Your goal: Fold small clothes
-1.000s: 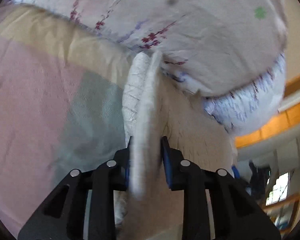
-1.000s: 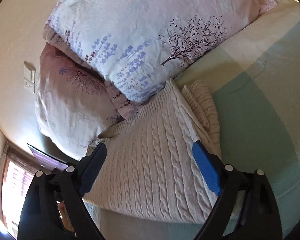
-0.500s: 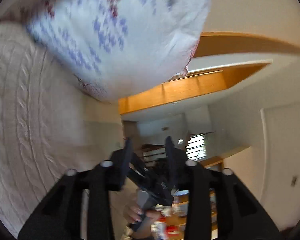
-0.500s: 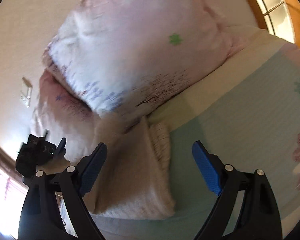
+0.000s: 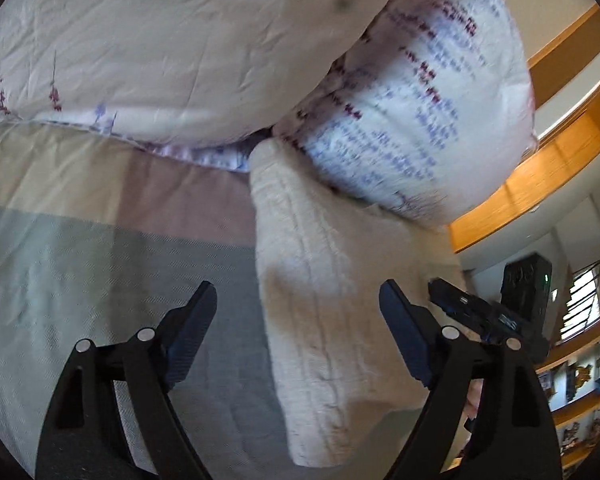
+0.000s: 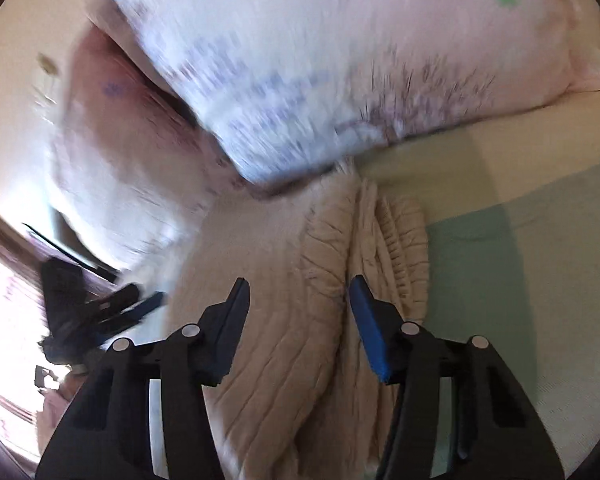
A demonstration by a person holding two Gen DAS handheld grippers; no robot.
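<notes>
The bed (image 5: 80, 280), under a cover of green, pink and cream blocks, carries everything here. At its head lie two big flowered pillows (image 5: 180, 40), and the cream cable-knit sweater (image 5: 320, 300) lies already folded on the cover with its far end tucked against them.

The sweater looks thick, soft and floppy, light enough for one tool but sure to sag and unfold if lifted by a single layer. The best hold is probably across the stacked ribbed edges (image 6: 396, 240) (visible from the right wrist), pinching all layers together.

The left tool (image 5: 296, 320) is spread wide, empty, one finger over the cover and one over the knit. The right tool (image 6: 300, 320) is spread too, straddling a ridge of sweater without pinching it.
</notes>
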